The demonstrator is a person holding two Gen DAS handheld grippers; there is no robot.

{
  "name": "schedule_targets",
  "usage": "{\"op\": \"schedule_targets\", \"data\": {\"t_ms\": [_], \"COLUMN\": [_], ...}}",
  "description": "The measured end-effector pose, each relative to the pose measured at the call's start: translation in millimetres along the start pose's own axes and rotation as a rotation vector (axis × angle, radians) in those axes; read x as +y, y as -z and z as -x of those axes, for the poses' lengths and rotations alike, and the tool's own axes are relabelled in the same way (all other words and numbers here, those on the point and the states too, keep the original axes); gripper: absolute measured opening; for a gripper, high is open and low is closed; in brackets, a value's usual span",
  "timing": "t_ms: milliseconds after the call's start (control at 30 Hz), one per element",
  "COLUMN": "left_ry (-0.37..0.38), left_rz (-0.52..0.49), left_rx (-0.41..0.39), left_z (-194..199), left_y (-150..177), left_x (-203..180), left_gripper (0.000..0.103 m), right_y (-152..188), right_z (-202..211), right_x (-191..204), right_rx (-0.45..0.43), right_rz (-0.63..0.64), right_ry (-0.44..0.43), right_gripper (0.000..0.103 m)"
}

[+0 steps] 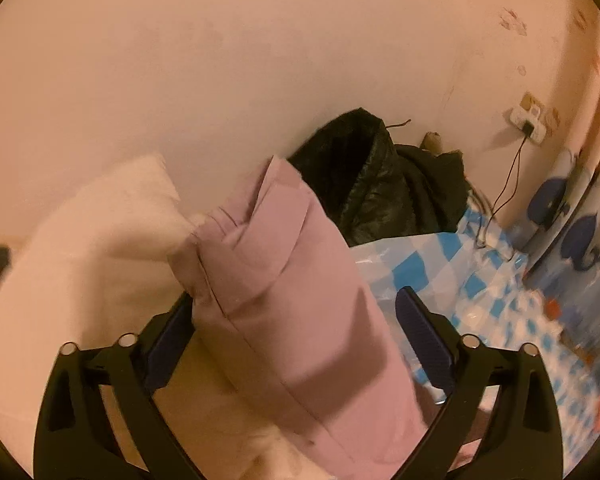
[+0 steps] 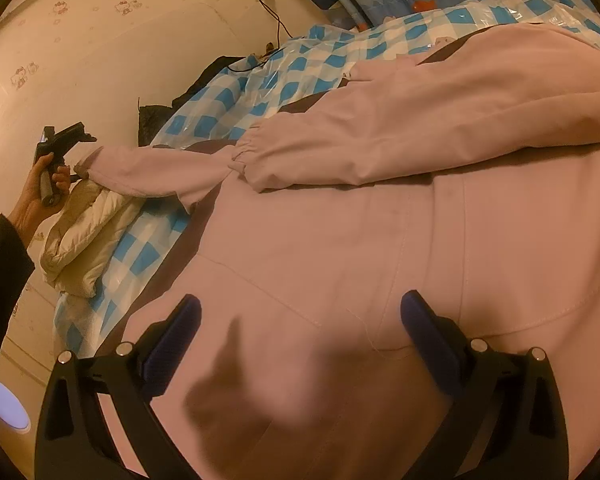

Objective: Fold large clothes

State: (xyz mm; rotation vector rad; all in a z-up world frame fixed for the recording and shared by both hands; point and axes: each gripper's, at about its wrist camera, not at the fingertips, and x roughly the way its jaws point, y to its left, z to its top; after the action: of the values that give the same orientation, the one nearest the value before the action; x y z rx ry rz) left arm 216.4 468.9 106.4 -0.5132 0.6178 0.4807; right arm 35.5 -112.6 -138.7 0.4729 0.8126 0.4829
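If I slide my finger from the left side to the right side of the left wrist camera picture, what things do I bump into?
White puffy jacket → pink sleeve, lying between the left gripper fingers → black jacket heaped against the wall → blue checked plastic cover → wall socket with its cable → blue whale curtain.

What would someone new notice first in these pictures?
A big pink jacket sprawls across the blue checked bedcover, filling the right wrist view. At far left, its sleeve stretches out between the left tool's fingers, above a folded white puffer jacket.
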Motion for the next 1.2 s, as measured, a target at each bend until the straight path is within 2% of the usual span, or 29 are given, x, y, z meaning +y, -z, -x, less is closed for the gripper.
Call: {"op": "schedule_targets", "data": {"t_ms": [33, 67, 100, 167, 267, 367, 533, 733, 833, 1000, 1200], "left_ry": [0.018, 0.061, 0.142, 0.175, 0.199, 0.263, 0.397, 0.594, 0.691, 0.833, 0.899], "left_rz": [0.024, 0.051, 0.105, 0.132, 0.082, 0.066, -0.059, -0.216, -0.312, -0.469, -0.643], "left_rx": [0.018, 0.048, 0.080, 0.074, 0.044, 0.022, -0.021, 0.001, 0.044, 0.143, 0.304], "left_z": [-5, -9, -14, -12, 1, 18, 65, 113, 132, 148, 137], "left_y": [1, 2, 3, 6, 8, 8, 21, 71, 116, 215, 352], "left_x": [3, 6, 12, 15, 2, -18, -90, -189, -244, -334, -403], "left_gripper": [0.046, 0.031, 0.029, 0.021, 0.018, 0.017, 0.016, 0.016, 0.016, 0.016, 0.016], "right_y": [0, 0, 0, 0, 0, 0, -7, -36, -51, -66, -64], "right_z": [0, 0, 0, 0, 0, 1, 6, 33, 56, 96, 129], "right_x": [0, 0, 0, 0, 0, 0, -2, 8, 2, -37, -87], "right_rx": [0.000, 0.001, 0.001, 0.001, 0.001, 0.001, -0.001, -0.042, -0.084, -0.169, -0.243], "right_rz": [0.001, 0.002, 0.002, 0.002, 0.002, 0.002, -0.035, 0.018, 0.029, -0.119, -0.356], "right_ry": [0.001, 0.001, 0.002, 0.002, 0.001, 0.001, -0.015, 0.108, 0.117, 0.093, -0.001], "right_gripper": [0.096, 0.096, 0.096, 0.096, 0.096, 0.096, 0.096, 0.096, 0.096, 0.096, 0.096]}}
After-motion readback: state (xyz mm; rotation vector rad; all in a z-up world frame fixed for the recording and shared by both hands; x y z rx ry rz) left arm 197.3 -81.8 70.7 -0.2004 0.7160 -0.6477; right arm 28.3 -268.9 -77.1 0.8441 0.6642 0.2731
